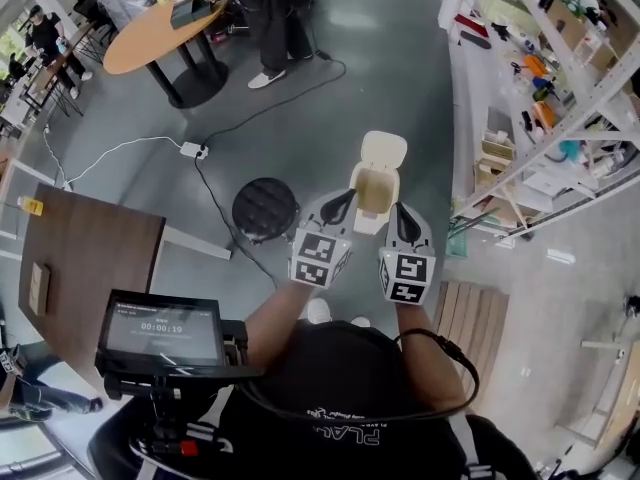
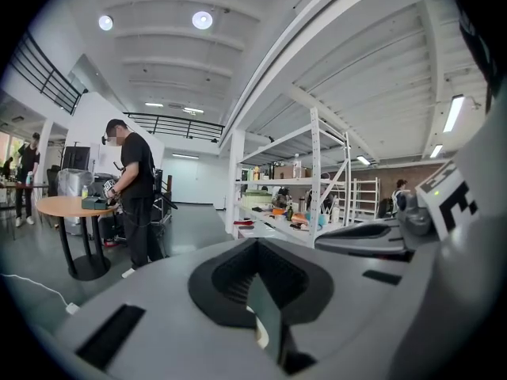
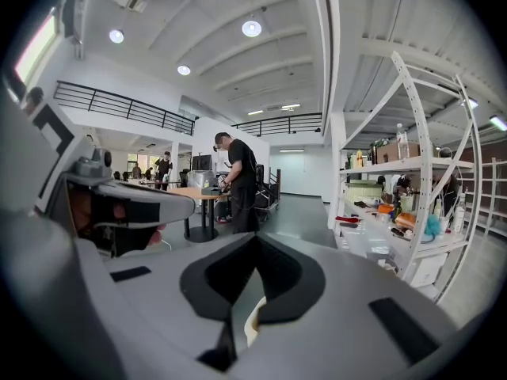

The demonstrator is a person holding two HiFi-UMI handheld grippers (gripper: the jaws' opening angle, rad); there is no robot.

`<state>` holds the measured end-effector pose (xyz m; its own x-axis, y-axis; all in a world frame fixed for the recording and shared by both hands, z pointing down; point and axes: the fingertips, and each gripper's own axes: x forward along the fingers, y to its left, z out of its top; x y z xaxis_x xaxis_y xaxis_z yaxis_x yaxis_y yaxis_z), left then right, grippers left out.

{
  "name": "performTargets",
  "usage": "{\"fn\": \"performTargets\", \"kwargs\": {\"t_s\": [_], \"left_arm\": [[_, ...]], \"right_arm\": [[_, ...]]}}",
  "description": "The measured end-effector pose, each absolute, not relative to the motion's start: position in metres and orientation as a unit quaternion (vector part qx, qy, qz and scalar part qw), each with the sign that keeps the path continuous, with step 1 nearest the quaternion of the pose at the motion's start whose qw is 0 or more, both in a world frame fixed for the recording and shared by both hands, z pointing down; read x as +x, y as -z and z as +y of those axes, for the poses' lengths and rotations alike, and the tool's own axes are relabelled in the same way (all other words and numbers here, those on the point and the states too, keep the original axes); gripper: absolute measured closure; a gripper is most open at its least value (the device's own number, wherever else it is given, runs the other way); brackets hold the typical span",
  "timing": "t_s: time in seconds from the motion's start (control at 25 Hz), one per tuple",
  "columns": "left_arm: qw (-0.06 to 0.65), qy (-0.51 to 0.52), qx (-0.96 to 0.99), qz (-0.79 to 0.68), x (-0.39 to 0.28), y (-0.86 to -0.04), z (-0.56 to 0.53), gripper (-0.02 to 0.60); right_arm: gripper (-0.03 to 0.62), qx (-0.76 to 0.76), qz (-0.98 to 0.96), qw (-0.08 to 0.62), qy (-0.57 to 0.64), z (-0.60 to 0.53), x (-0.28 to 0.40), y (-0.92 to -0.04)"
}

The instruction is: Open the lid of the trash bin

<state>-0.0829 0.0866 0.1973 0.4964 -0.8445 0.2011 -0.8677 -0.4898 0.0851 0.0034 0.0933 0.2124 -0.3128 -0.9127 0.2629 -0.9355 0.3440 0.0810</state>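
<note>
One white shelving rack (image 1: 540, 98) fills the right side of the head view. One round wooden table (image 1: 160, 33) sits at upper left and one dark brown table (image 1: 90, 248) at left. One cream trash bin (image 1: 372, 200) stands on the floor at the centre of the frame, just above the two grippers. Its one lid (image 1: 383, 152) is tipped up behind the open mouth, so the opening looks done, and I judge that nothing is left but to draw away. One black round stool (image 1: 265, 208) stands just left of the bin. The left gripper (image 1: 338, 206) and right gripper (image 1: 402, 223), two in all, hover near the bin, each with its jaws closed together on nothing
</note>
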Motion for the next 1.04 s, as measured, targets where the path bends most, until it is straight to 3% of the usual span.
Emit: {"fn": "performTargets", "kwargs": {"t_s": [1.04], "left_arm": [[0.071,-0.051,0.847,-0.524,-0.076,-0.184,0.090,0.584]], "right_arm": [[0.594,0.580,-0.805,0.124,-0.019,0.095,0.035,-0.201]]}}
